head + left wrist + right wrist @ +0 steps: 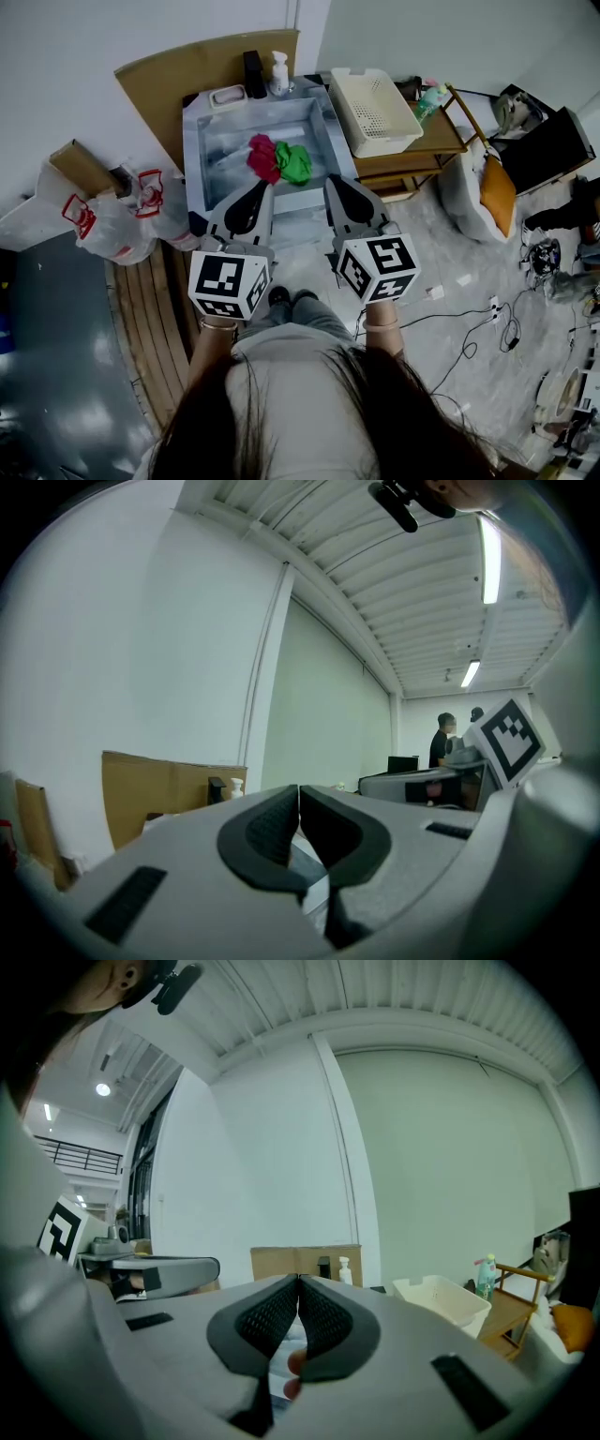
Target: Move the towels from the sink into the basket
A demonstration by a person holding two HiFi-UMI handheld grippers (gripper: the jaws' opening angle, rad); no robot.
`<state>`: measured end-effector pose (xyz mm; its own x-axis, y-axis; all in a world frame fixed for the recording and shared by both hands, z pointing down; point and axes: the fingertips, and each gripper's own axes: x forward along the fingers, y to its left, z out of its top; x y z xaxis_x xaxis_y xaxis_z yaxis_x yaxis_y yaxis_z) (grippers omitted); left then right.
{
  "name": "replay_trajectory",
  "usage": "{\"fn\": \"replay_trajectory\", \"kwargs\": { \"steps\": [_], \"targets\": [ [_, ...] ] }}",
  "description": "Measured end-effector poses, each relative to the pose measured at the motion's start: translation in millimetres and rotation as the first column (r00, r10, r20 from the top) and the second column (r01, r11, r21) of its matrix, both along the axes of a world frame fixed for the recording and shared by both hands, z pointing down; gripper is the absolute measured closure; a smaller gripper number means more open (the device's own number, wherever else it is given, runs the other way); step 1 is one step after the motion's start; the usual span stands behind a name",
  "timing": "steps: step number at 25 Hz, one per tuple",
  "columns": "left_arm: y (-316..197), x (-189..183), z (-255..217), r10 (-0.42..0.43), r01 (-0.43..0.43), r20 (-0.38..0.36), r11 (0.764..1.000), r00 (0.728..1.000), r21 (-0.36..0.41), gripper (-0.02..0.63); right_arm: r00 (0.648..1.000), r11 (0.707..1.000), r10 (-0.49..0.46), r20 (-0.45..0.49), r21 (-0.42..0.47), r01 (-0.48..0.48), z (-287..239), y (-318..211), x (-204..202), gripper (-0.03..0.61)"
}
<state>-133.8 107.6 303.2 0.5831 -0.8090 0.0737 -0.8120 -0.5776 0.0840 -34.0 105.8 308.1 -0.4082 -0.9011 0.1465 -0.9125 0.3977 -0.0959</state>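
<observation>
Pale steel sink (217, 141), far centre. Cream plastic basket (375, 111) on wooden counter (441, 141), just right of sink. Red towel (262, 157) and green towel (296, 163) touching, in sink. Left gripper (255, 192), right gripper (339, 192): jaws closed together, nothing held, near side of sink.

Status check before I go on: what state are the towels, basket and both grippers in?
Red towel: crumpled in the sink, touching the green towel.
Green towel: crumpled in the sink.
Basket: upright on the side table, looks empty.
Left gripper: shut, nothing held.
Right gripper: shut, nothing held.
</observation>
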Motion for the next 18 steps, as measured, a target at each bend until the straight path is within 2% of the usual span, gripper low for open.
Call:
{"fn": "replay_trajectory", "kwargs": {
  "steps": [11, 18],
  "targets": [
    [-37.0, 6.0, 16.9, 0.005, -0.005, -0.001, 0.999, 1.0, -0.039, 0.604, 0.999, 0.997, -0.01, -0.033, -0.071, 0.007, 29.6, -36.9, 3.2, 0.552],
    [-70.2, 15.2, 28.6, 0.006, -0.005, 0.019, 0.998, 1.0, -0.064, 0.604, 0.996, 0.992, -0.059, -0.071, -0.118, 0.05, 48.0, -74.2, 2.7, 0.551]
  ]
}}
